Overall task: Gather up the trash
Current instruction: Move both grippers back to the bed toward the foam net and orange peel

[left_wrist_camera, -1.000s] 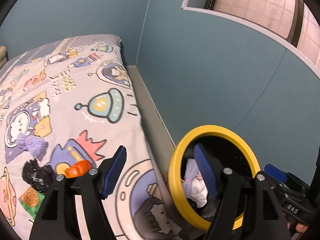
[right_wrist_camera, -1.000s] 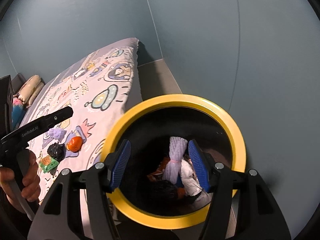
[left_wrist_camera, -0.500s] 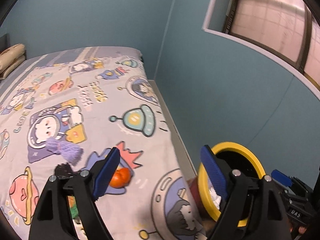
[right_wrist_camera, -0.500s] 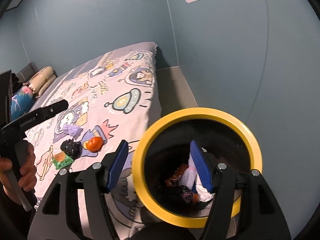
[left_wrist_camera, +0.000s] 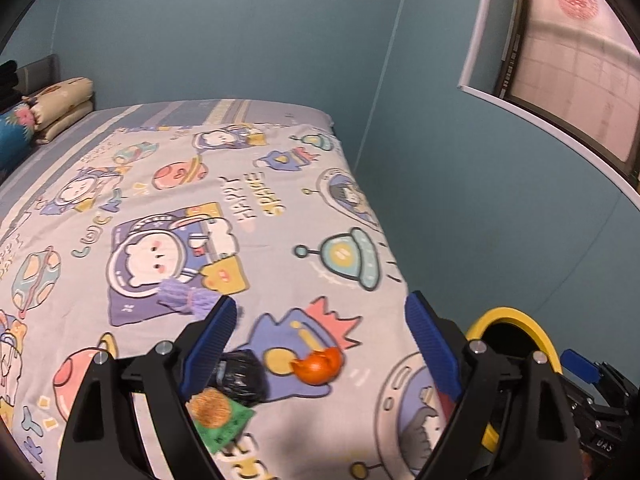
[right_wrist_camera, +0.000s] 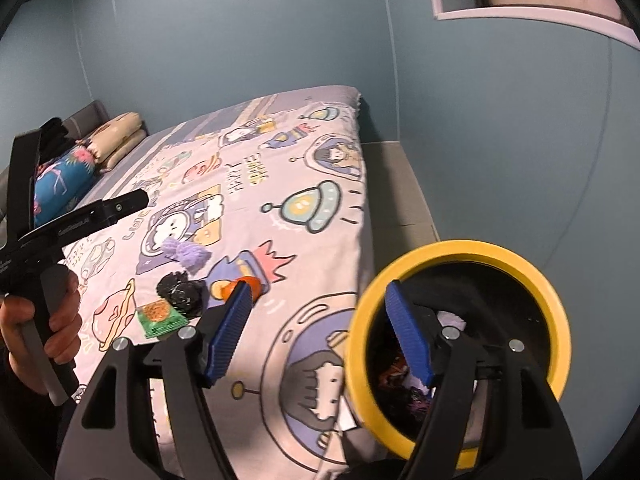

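Trash lies on the cartoon-print bed [left_wrist_camera: 280, 208]: an orange peel [left_wrist_camera: 318, 365], a crumpled black bag [left_wrist_camera: 240, 376], a green snack packet [left_wrist_camera: 218, 416] and a purple fluffy tuft [left_wrist_camera: 186, 296]. My left gripper [left_wrist_camera: 320, 344] is open and empty, hovering above the peel. In the right wrist view the same items show: the peel [right_wrist_camera: 250, 284], black bag [right_wrist_camera: 180, 294], green packet [right_wrist_camera: 160, 318], purple tuft [right_wrist_camera: 186, 254]. My right gripper [right_wrist_camera: 320, 336] is open and empty beside the yellow-rimmed black bin [right_wrist_camera: 556, 312], which holds several pieces of trash. The bin rim shows in the left wrist view [left_wrist_camera: 516, 322].
The bin stands on the floor between the bed's right edge and the teal wall [left_wrist_camera: 460, 220]. Folded pillows [left_wrist_camera: 60, 100] lie at the bed's far left. A window [left_wrist_camera: 572, 52] is at upper right. The left gripper's handle and the hand on it [right_wrist_camera: 48, 300] show in the right wrist view.
Both grippers have swung left, away from the bin and toward the bed. The trash on the bed now lies between my left gripper's fingers in its view. Both stay open.
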A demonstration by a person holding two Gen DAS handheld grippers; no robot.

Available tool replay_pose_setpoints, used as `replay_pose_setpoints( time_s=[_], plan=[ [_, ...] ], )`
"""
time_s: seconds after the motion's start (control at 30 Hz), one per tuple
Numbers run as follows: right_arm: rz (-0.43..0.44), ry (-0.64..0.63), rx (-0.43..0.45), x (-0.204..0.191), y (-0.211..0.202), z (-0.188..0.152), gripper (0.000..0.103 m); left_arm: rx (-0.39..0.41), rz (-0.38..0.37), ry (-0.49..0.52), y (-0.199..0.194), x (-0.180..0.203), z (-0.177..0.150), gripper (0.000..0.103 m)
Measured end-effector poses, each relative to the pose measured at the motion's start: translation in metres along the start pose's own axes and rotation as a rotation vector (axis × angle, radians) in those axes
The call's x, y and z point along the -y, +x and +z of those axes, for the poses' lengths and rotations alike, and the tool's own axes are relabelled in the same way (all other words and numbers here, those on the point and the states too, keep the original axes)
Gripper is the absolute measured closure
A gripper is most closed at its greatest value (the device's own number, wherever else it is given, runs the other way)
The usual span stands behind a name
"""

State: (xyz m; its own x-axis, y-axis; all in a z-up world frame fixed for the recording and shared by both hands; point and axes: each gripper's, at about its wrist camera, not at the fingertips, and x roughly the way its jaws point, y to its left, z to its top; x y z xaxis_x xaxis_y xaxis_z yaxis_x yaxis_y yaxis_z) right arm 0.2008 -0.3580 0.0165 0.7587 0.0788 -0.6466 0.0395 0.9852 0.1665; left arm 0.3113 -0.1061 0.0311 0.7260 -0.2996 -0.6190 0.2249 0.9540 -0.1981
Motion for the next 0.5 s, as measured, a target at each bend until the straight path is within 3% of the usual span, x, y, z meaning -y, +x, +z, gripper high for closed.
replay_pose_setpoints(
  time_s=[0.5],
  plan=[
    [0.078, -0.062, -0.048, -0.057, 0.045, 0.003, 0.037, -0.017, 0.133, -0.068, 0.021, -0.080, 0.013, 0.019]
  ],
)
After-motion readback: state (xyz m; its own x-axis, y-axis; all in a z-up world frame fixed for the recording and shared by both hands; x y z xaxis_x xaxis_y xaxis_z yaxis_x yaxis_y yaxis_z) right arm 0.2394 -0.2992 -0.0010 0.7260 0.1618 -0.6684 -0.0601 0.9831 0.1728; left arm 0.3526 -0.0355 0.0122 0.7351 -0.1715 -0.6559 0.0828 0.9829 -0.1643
